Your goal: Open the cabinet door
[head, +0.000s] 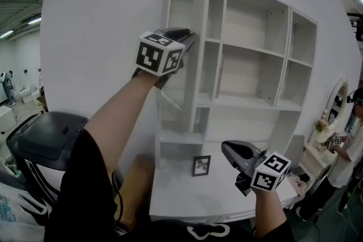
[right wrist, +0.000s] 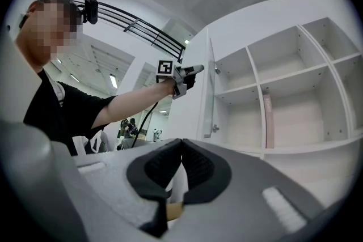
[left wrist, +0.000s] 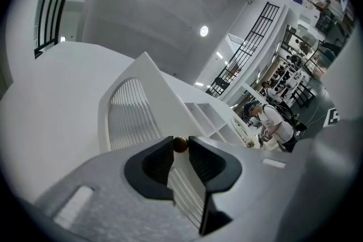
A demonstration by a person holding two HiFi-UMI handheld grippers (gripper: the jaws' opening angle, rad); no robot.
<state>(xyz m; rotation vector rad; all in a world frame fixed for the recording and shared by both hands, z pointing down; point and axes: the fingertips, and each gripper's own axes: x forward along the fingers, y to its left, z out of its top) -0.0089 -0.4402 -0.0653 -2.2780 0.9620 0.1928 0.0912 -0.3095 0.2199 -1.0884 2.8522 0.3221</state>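
The door [head: 180,8] of the white cabinet [head: 249,65], which stands on the surface [head: 187,192], is seen swung well out from its upper left compartment, so the opening is judged largely done. The small brass knob [left wrist: 180,144] is clasped between the tips of the left gripper [head: 191,37], with no gap to be seen. The right gripper [head: 226,147] is held low over the surface, closed and empty. At most a little more swing and the release of the knob are judged to be left.
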